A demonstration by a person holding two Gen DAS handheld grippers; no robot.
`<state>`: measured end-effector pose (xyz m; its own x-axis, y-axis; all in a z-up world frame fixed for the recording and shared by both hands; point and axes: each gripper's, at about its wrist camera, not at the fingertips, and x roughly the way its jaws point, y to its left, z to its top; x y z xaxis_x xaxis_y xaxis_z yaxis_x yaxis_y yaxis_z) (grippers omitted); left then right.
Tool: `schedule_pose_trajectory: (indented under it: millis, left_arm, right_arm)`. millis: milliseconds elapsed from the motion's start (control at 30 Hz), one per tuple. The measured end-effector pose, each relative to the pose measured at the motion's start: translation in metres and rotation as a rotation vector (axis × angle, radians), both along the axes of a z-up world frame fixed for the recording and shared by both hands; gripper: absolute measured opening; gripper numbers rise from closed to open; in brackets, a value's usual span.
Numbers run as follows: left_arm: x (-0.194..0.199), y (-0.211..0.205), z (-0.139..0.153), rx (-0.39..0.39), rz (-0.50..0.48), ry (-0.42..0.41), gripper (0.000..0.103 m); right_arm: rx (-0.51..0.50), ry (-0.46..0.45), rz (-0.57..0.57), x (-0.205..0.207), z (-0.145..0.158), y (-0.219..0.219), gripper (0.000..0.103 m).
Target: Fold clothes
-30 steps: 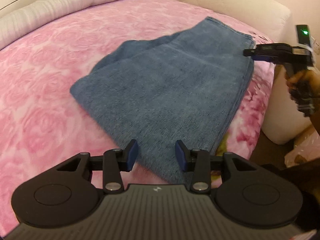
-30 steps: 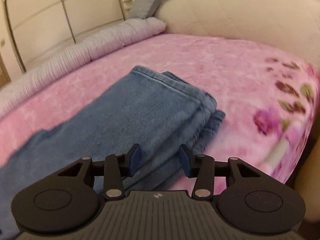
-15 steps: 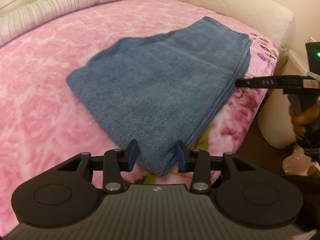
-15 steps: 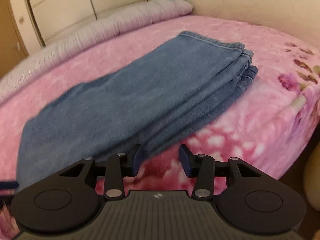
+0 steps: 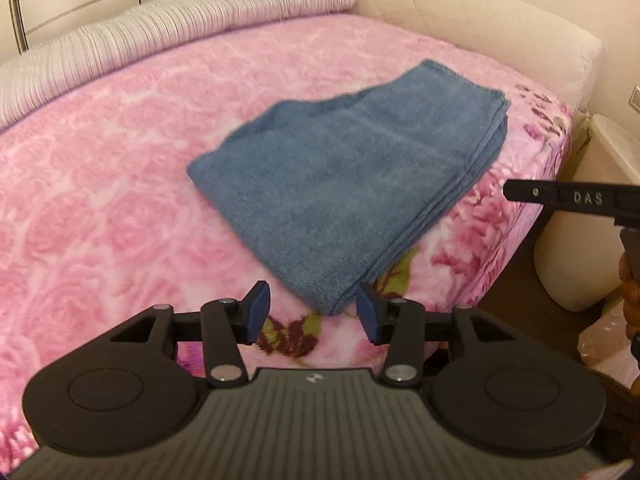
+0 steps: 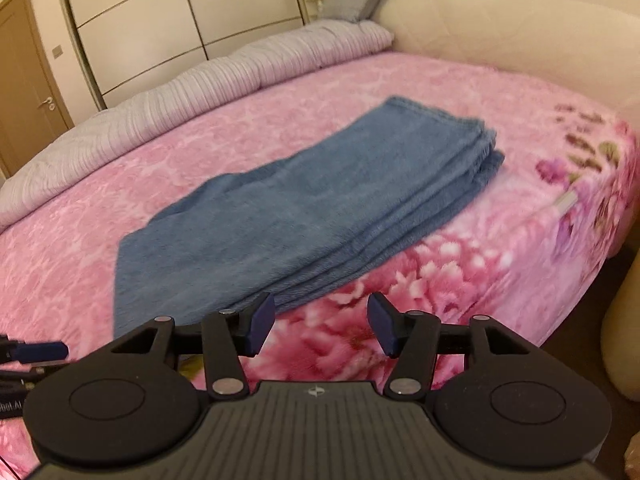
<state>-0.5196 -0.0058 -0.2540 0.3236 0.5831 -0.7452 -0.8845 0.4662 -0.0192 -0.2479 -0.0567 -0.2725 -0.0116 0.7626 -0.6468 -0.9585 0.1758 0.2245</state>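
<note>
Denim, blue and folded into a flat layered rectangle, makes up the pair of jeans [image 5: 352, 184] lying on the pink rose-patterned fleece blanket [image 5: 100, 200] of the bed. In the left wrist view the folded jeans sit at the centre of the frame, running from a near corner at about 6 o'clock up toward 1 o'clock, with the stacked fold edges showing along the right side. The near corner lies just beyond the left tool [image 5: 312, 316], whose blue-padded fingers stand apart with nothing between them; they hang over the blanket's darker flower border, clear of the cloth. At 3 o'clock in that view the black right tool [image 5: 568, 198] shows side-on, marked "DAS", off the bed's edge and apart from the jeans.

In the right wrist view the jeans [image 6: 312, 208] stretch from 8 o'clock to 1 o'clock, the layered edges facing the camera. The right tool [image 6: 322, 326] has its blue pads spread apart and empty, above the large pink flower print just beside the jeans' near edge. A blue pad of the left tool [image 6: 40, 350] shows at 9 o'clock.

A striped grey-white bolster pillow [image 6: 200, 84] lies along the far side of the bed at 11 o'clock, and a cream padded headboard [image 6: 500, 32] curves round at 1 o'clock. Cream wardrobe panels [image 6: 180, 12] stand behind.
</note>
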Motion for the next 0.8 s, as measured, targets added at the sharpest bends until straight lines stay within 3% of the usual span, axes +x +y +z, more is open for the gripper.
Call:
schedule_pose_trajectory:
  millis: [300,533,800]
  left_arm:
    - [-0.018,-0.016,0.018,0.039,0.007,-0.023,0.046]
    - [-0.030,-0.014,0.008,0.014,0.017,-0.026,0.046]
    - [-0.034,0.001,-0.003,-0.011,0.021,-0.025,0.046]
  right_arm:
    - [0.042,-0.043,0.033,-0.022,0.021,-0.026,0.059]
    - [0.049,-0.118,0.067,-0.030,0.023,-0.027,0.059]
    - [0.013,-0.125,0.089,-0.035,0.015,-0.010,0.059]
